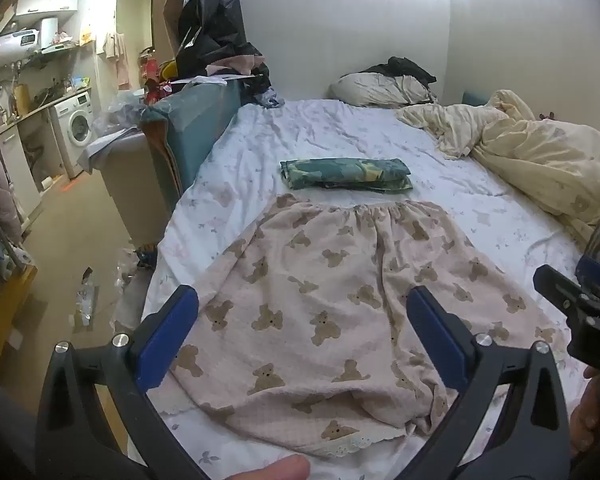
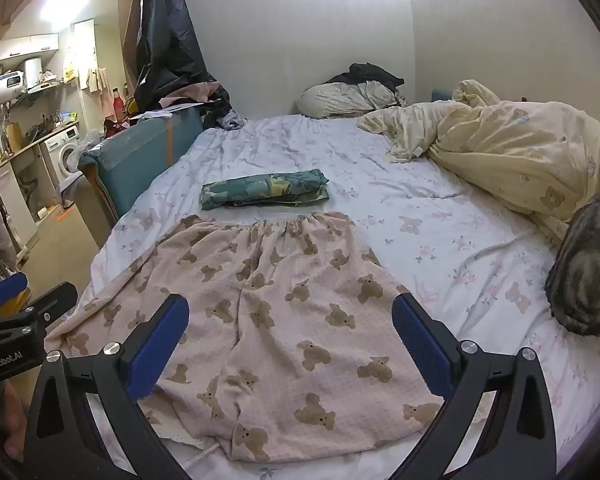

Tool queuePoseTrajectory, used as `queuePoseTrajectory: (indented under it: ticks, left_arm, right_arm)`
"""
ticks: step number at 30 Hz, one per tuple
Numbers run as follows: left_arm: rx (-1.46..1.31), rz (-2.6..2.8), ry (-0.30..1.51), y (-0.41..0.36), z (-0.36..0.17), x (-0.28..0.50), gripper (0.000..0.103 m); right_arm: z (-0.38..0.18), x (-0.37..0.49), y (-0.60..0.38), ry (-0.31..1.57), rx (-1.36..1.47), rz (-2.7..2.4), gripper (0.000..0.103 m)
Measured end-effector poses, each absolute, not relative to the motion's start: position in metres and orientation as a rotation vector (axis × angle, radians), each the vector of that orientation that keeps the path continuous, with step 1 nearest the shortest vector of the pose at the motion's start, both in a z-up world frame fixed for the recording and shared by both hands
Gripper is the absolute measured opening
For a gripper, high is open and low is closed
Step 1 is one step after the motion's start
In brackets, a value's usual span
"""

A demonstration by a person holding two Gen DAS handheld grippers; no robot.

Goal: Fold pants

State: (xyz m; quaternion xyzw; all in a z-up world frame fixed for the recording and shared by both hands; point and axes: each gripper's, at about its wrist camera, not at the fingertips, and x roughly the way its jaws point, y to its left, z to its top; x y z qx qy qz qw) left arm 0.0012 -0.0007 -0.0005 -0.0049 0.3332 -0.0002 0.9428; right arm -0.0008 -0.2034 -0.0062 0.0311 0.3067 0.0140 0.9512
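Left wrist view: pink bear-print pants [image 1: 320, 320] spread flat on bed [image 1: 480, 208], directly ahead of and below left gripper [image 1: 302, 334]. Jaws spread wide, nothing between them, no contact with cloth visible. Gathered waistband at far end, lace-trimmed hems at near end, just short of bed edge. Long axis therefore running straight away from jaws, roughly in line with gripper's forward direction. Near hem of one leg rumpled and turned under slightly.

Right wrist view: same pants [image 2: 268, 320] seen from a little further right; right gripper [image 2: 290, 346] likewise released, jaws wide apart and empty, hovering above leg portion. Centre seam between legs visible left of middle in this view, so right gripper sits over right leg, left gripper over left leg and outer left edge.

Folded green patterned cloth [image 1: 346, 174] lying just beyond waistband, not touching pants as far as can be judged. Crumpled cream duvet [image 2: 512, 160] well apart to right. Grey tabby cat [image 2: 584, 272] on bed at right, near but clear of pants.

Judgement: folding not yet begun. Both grippers about equally near hems; lengthwise fold, leg over leg, likely first, needing one side gripped at hem and at waistband. Risk: cat stepping onto cloth; rumpled hem dragging.
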Motion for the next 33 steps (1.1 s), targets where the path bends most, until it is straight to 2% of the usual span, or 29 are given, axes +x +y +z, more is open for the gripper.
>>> queuePoseTrajectory:
  ticks: [33]
  left_arm:
    - [-0.011,-0.006,0.64,-0.004,0.002,0.002,0.103]
  right_arm:
    - [-0.002,-0.001,-0.201,0.629,0.061,0.033,0.103]
